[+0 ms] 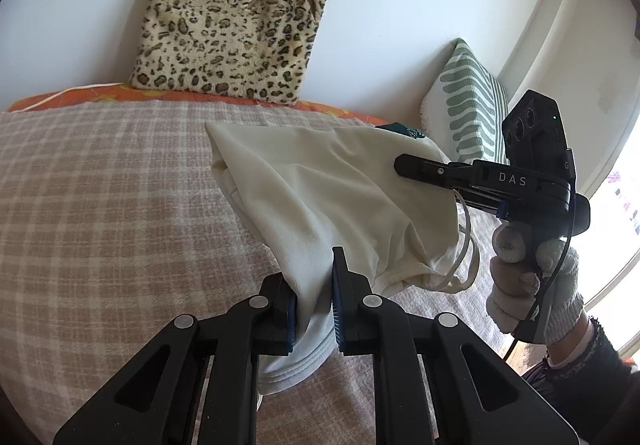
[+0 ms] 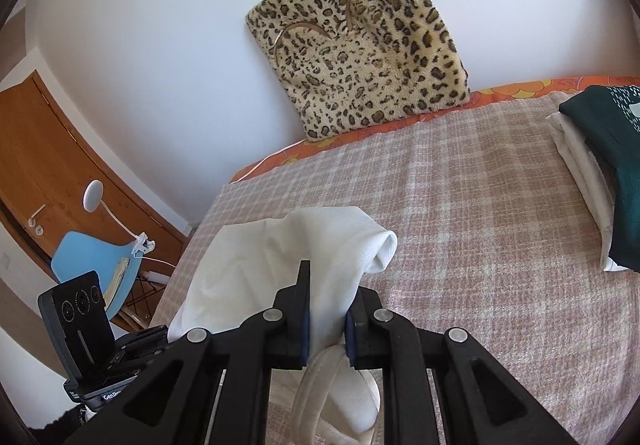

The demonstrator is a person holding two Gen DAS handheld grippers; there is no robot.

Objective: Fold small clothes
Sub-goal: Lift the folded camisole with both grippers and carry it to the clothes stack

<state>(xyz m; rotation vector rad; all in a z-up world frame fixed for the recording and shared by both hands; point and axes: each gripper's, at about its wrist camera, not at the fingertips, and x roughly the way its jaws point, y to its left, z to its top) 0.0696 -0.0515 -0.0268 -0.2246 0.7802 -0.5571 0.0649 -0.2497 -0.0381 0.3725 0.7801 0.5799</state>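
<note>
**Cream Top Lifted for Folding**

Held aloft over the plaid blanket (image 1: 100, 205): a cream garment (image 1: 320, 189), clamped in both left gripper (image 1: 314, 309) and right gripper (image 2: 327, 319). Soft, light, limp; likely best pinched at hems, straps dangling. Nearby: folded stack (image 2: 600, 165), leopard cushion (image 1: 236, 17), striped pillow (image 1: 468, 101). Nothing blocking the open bed.
</note>
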